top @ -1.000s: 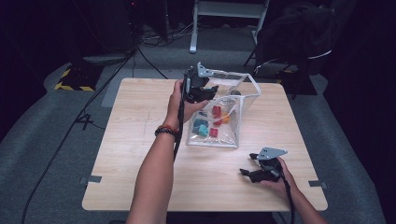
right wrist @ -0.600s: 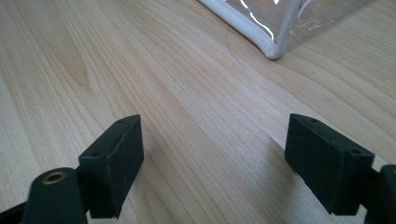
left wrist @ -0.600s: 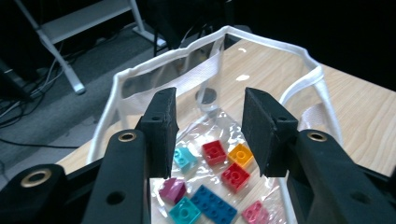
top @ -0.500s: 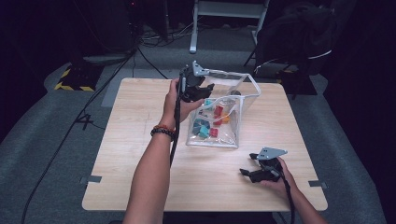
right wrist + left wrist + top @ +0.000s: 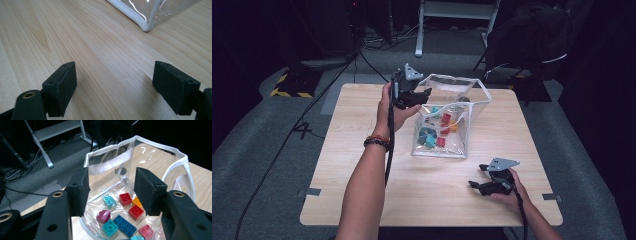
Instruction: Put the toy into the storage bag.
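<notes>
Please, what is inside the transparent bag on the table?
The clear bag holds toy bricks: red, turquoise, orange, purple, blue, pink. The left claw covers others.

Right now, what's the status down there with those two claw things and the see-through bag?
Left gripper open above the clear bag, jaws just opened, nothing between them. Right gripper open, empty, on the table. Toy bricks inside the bag. Nothing in the way.

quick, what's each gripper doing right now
left gripper: open, jaws just opening, nothing pinched, above the clear bag.
right gripper: open, empty, over the table.
</notes>
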A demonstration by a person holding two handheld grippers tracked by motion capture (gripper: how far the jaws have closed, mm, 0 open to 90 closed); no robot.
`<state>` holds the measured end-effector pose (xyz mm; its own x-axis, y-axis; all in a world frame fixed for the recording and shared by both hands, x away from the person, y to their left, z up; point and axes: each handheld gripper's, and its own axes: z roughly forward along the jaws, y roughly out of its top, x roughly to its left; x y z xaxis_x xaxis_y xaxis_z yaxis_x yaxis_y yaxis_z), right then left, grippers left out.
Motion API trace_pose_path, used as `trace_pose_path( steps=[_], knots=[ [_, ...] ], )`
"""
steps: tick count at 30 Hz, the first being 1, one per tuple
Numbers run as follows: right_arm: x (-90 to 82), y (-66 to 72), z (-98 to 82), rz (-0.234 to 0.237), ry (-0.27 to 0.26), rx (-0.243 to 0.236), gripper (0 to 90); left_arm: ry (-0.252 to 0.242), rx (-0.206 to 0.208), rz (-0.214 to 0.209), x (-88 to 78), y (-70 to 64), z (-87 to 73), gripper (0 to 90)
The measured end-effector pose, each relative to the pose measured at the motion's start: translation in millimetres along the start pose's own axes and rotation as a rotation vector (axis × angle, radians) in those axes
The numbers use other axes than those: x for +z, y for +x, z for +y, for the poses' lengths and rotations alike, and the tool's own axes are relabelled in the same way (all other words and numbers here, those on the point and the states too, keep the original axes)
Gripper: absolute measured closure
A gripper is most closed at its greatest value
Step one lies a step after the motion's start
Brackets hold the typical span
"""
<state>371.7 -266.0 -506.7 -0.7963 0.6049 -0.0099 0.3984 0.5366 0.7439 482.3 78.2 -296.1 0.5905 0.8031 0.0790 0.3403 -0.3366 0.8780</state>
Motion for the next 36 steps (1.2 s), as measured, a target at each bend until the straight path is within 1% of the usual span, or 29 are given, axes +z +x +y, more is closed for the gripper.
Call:
trace_pose_path(
  steps=[1, 4, 5, 7, 11, 16, 18, 20, 25, 30, 31, 33, 34, 36],
  knots=[
    [0.0, 0.0, 0.0, 0.000, 0.000, 0.000, 19.8, 0.000, -0.003, 0.005, -0.8, 0.8, -0.6, 41.9],
    [0.0, 0.0, 0.0, 0.000, 0.001, 0.000, 19.9, 0.000, -0.008, 0.006, -5.3, 4.8, -2.9, 38.3],
    [-0.1, 0.0, 0.0, 0.000, 0.002, 0.000, 19.8, -0.006, -0.017, 0.010, -6.7, 6.1, -3.8, 37.3],
    [-0.1, -0.1, 0.0, 0.000, 0.001, 0.000, 19.9, -0.005, -0.022, 0.011, -8.8, 8.8, -5.0, 33.5],
    [-0.1, -0.1, 0.0, 0.000, 0.001, -0.001, 19.8, -0.007, -0.044, 0.031, -13.0, 13.6, -7.6, 23.7],
    [-0.1, 0.0, 0.0, 0.000, 0.001, 0.000, 19.8, -0.010, -0.064, 0.051, -18.3, 20.4, -11.3, 17.3],
    [-0.1, 0.0, 0.0, 0.000, 0.001, -0.001, 19.8, -0.012, -0.059, 0.066, -20.9, 22.7, -13.4, 16.7],
    [-0.1, 0.0, 0.0, 0.000, 0.001, 0.000, 19.9, -0.011, -0.059, 0.066, -23.9, 25.9, -15.5, 15.9],
    [-0.1, 0.0, 0.0, 0.000, 0.001, 0.000, 19.8, -0.002, -0.057, 0.098, -32.0, 33.2, -20.4, 16.0],
    [0.0, -0.1, 0.0, 0.000, 0.001, -0.001, 19.8, 0.000, -0.045, 0.108, -39.8, 38.7, -27.5, 15.9],
    [0.0, 0.0, 0.0, 0.000, 0.001, -0.001, 19.8, 0.003, -0.044, 0.116, -40.9, 39.8, -29.0, 15.9],
    [0.0, 0.0, 0.0, 0.000, 0.001, -0.001, 19.8, 0.006, -0.047, 0.110, -43.3, 43.0, -32.3, 15.9],
    [-0.1, 0.0, 0.0, 0.000, 0.001, 0.000, 19.8, 0.005, -0.049, 0.114, -44.3, 44.2, -34.2, 15.8],
    [0.0, 0.0, 0.0, 0.000, 0.001, 0.000, 19.8, 0.006, -0.045, 0.110, -46.7, 47.0, -38.6, 15.8]
  ],
)
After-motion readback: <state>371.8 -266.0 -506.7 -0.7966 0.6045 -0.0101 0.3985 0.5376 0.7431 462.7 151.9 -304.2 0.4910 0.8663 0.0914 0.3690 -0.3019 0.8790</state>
